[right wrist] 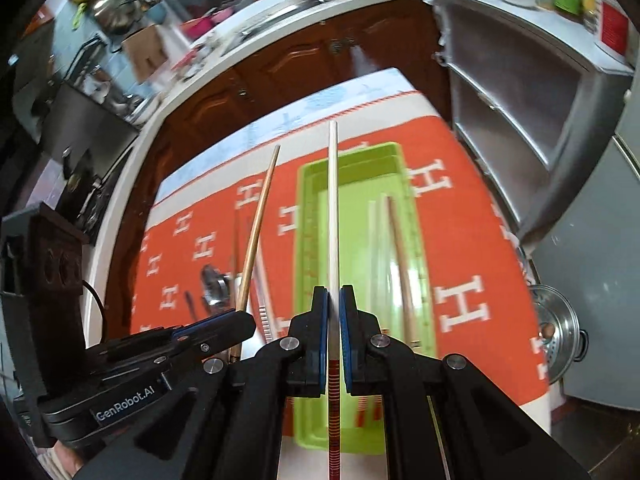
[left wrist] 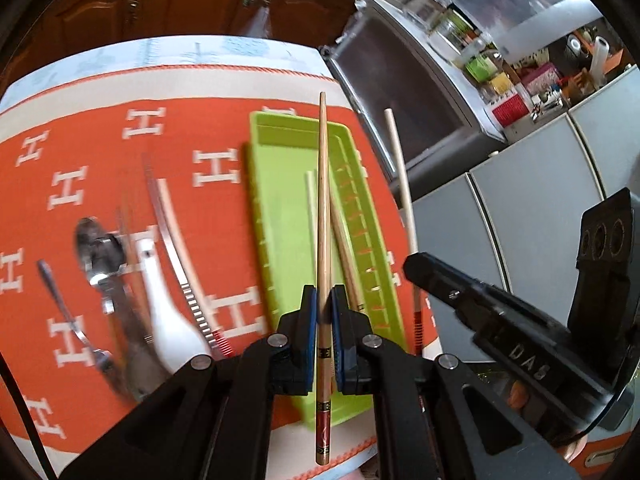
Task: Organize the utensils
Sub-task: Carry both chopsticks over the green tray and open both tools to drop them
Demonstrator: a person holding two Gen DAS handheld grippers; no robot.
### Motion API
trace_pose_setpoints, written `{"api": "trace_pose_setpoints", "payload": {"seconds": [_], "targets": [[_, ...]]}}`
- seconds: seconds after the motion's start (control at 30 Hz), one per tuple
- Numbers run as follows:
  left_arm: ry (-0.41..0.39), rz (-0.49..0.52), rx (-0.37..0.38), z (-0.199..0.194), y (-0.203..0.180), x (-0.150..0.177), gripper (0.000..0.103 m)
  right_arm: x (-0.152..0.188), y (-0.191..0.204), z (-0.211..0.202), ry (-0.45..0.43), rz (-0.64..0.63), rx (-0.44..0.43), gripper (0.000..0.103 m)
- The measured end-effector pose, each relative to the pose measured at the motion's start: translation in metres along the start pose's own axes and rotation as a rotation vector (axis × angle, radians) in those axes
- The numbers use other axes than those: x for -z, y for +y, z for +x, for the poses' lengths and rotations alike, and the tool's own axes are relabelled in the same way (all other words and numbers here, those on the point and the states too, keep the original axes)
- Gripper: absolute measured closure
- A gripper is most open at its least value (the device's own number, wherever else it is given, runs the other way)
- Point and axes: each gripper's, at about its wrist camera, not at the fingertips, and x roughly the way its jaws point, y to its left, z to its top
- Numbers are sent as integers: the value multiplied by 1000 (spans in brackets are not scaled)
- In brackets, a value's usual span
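Note:
My left gripper (left wrist: pixel 325 300) is shut on a wooden chopstick (left wrist: pixel 323 200) with a red end, held above the lime-green tray (left wrist: pixel 280 208). My right gripper (right wrist: pixel 334 300) is shut on a white chopstick (right wrist: pixel 333 208) with a red-striped end, also above the green tray (right wrist: pixel 316 184). In the tray lie a white chopstick (right wrist: pixel 374 248) and a wooden chopstick (right wrist: pixel 402 264). Each gripper shows in the other's view: the right gripper (left wrist: pixel 416 266) at the right, the left gripper (right wrist: pixel 240 320) at the left, each with its chopstick.
On the orange cloth (left wrist: pixel 80 128) left of the tray lie a metal spoon (left wrist: pixel 94 248), a white ladle spoon (left wrist: pixel 168 312), a small spoon (left wrist: pixel 60 300) and more chopsticks (left wrist: pixel 172 236). A steel cabinet (right wrist: pixel 520 128) stands to the right, a steamer pot (right wrist: pixel 560 328) below it.

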Motion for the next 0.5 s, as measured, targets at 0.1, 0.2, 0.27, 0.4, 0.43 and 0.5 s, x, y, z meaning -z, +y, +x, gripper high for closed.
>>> {"api": "trace_pose_setpoints", "payload": {"seconds": [0.1, 0.2, 0.27, 0.4, 0.43, 0.5], "targets": [[18, 6, -19, 18, -11, -3, 97, -2, -19, 10, 28, 17, 14, 97], [33, 1, -22, 26, -10, -1, 77, -3, -27, 25, 60, 20, 27, 96], [14, -14, -36, 24, -6, 0, 63, -2, -32, 35, 81, 37, 18, 91], [-30, -27, -74, 10, 6, 2, 40, 2, -33, 49, 80, 38, 10, 87], [-38, -22, -86, 7, 8, 2, 39, 3, -31, 51, 80, 32, 8, 87], [-44, -7, -122, -2, 13, 2, 37, 5, -26, 53, 80, 16, 10, 87]]}}
